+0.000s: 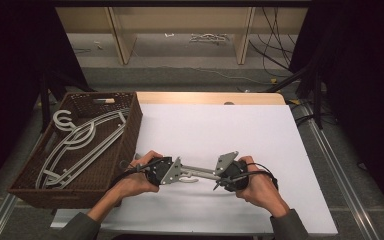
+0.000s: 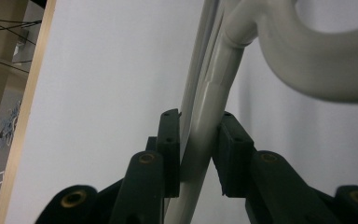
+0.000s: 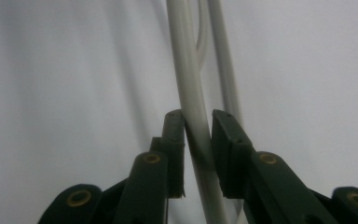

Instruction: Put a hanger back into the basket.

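A pale grey plastic hanger [image 1: 198,173] is held just above the white table [image 1: 220,130], near its front edge, between my two grippers. My left gripper [image 1: 181,173] is shut on one end of it. In the left gripper view the pads [image 2: 170,140] press a rounded bar [image 2: 209,116] just below the curved hook [image 2: 317,65]. My right gripper [image 1: 216,176] faces it from the other side and is shut on the hanger's thin bar [image 3: 189,84], which runs up between the black jaws. A second thin bar [image 3: 223,70] lies just behind.
A brown woven basket [image 1: 130,135] stands at the table's left edge, with several more grey hangers [image 1: 80,142] lying in it. A wooden strip [image 1: 205,97] runs along the table's far edge. Cables trail on the floor beyond.
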